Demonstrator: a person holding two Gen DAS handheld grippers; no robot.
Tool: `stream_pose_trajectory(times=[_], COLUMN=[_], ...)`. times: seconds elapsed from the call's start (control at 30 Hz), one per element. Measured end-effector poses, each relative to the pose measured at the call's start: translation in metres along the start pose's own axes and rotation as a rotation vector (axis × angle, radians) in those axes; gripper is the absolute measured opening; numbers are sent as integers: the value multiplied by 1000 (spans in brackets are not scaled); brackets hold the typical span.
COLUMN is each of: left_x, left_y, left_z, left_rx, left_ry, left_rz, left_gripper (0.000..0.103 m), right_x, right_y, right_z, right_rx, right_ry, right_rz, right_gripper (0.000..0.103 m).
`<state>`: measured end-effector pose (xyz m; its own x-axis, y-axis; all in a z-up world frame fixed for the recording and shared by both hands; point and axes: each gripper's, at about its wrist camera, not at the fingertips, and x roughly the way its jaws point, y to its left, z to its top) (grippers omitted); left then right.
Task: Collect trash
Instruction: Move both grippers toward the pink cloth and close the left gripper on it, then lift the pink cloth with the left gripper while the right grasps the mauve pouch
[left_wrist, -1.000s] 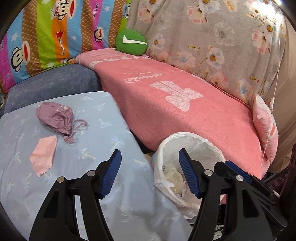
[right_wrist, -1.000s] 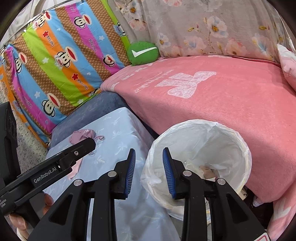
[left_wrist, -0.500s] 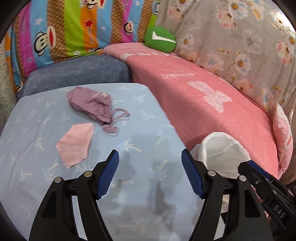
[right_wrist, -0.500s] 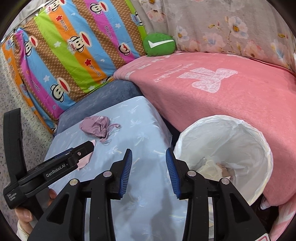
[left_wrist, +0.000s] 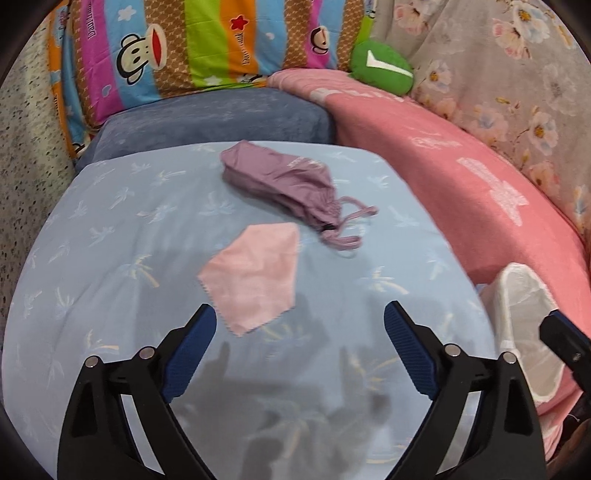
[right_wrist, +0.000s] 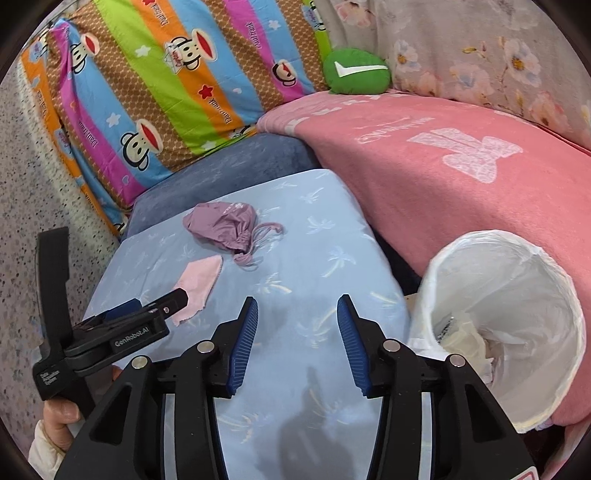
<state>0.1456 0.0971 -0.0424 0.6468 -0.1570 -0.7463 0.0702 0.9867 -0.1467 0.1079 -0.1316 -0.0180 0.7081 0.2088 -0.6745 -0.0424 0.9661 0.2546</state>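
A flat pink cloth (left_wrist: 255, 273) lies on the light blue table cover (left_wrist: 110, 295), with a mauve drawstring pouch (left_wrist: 284, 184) just behind it. My left gripper (left_wrist: 299, 328) is open and empty, hovering close in front of the pink cloth. My right gripper (right_wrist: 295, 325) is open and empty over the table's near right part. The cloth (right_wrist: 197, 284) and pouch (right_wrist: 225, 225) also show in the right wrist view. A white-lined trash bin (right_wrist: 517, 314) with crumpled paper inside stands right of the table; its rim (left_wrist: 524, 291) shows in the left wrist view.
A pink blanket (right_wrist: 461, 166) covers the sofa behind the bin. A blue-grey cushion (left_wrist: 214, 114), a striped monkey-print pillow (left_wrist: 184, 48) and a green cushion (left_wrist: 380, 66) sit behind the table. The left gripper's body (right_wrist: 110, 332) shows at the left of the right wrist view.
Both grippers swung left, away from the bin and toward the table. The pink cloth and pouch now sit centred in the left view. The right gripper's jaws opened wider.
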Motion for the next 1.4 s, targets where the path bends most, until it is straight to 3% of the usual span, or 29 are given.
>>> stream_pose_trajectory(times=[0.27,0.63,0.7,0.8,0.87,0.93,0.97,1.03,1.4], left_x=[35,69,71,72,74,77,79,80,63], left_y=[26,32,31,32,33,38,41,49,75], left_z=[1,8,11,16,20,25,27,32,57], left_rx=[-10,-20,-19,-9,-7,-20,-35,-65,-99], left_ry=[66,104,97,89,89,101,111,117,37], left_rz=[38,29,31,34,32,12,-5,-29,-3], left_gripper=[88,86,80,60,34,13,7,5,5], right_x=[40,93,102,116,127,137,143,153,220], right_y=[29,58,61,65,67,71,73,76,86], right_z=[4,19,23,28,33,37,39,44,83], right_rx=[-38,-70,-72,-71,-67,-66,-67,-67,15], right_ry=[47,91,94,102,109,114,117,124,164], right_rz=[18,20,21,23,28,28,30,31,61], right_gripper=[46,46,46,46,46,46,46,46,46])
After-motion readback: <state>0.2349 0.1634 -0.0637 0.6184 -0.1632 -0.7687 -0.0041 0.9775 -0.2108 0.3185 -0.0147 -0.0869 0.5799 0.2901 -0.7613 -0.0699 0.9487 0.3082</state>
